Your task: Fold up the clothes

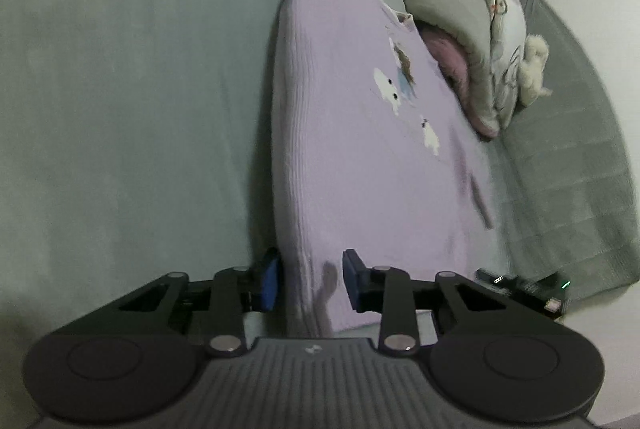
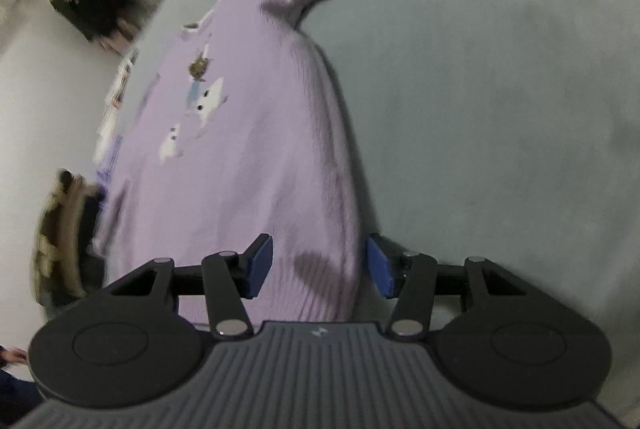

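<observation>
Since the sweater [image 1: 360, 133] lies flat for folding, both grippers, left [image 1: 310, 279] and right [image 2: 320, 265], straddle its hem, jaws parted, gripping nothing.

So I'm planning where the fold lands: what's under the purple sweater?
The purple sweater lies flat on a grey-green sheet, visible all around it. Whatever is directly beneath the knit is covered.

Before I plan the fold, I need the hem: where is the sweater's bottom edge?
The sweater lies flat on the bed; its bottom edge sits between each open tool's fingers, left tool and right tool.
</observation>
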A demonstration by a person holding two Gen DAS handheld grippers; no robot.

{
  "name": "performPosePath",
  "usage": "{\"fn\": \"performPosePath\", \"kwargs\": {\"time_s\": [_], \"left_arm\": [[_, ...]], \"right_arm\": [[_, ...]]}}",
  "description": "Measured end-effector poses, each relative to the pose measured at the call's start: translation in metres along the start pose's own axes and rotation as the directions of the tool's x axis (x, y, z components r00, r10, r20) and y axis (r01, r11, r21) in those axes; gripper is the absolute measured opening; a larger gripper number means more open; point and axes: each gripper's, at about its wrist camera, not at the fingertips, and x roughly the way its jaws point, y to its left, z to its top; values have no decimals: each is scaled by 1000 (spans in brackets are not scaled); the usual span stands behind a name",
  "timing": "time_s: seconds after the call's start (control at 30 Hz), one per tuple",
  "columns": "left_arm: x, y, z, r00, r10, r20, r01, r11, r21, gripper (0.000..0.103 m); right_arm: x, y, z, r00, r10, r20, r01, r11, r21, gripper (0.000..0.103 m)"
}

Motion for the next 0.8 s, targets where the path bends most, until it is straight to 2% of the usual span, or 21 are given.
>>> {"fn": "performPosePath", "kwargs": {"time_s": [0.03,0.07,0.1,0.23,0.4,0.53,0.7,0.8], "left_arm": [[1,-1,-2,1000,8,11,-8,1000,-6,20],[2,-3,-4,1000,17,22,-16,1000,-12,10],[0,-4,-7,999,30,35,-29,1000,-10,8],[-17,-27,-15,994,50,97,-52,998,24,7],[-31,-55,-23,998,48,49,-51,997,58,7],[-29,-58,-39,995,104,6,-104,986,129,7],[-6,-31,-49,986,169,-11,-167,979,117,8],[-7,-34,-49,986,163,-24,-157,973,170,18]], "right_arm": [[2,3,-4,1000,0,7,0,1000,-15,48],[4,7,-8,1000,-9,7,9,999,-35,19],[5,10,-11,1000,-16,10,16,998,-54,9],[-18,21,-10,998,4,62,3,993,-118,7],[-56,33,0,998,-32,51,40,984,-175,7],[-55,36,-5,996,-84,-6,80,973,-217,7],[-16,24,-17,984,-173,-50,157,959,-236,9],[-17,20,-7,990,-133,-39,123,973,-197,18]]}}
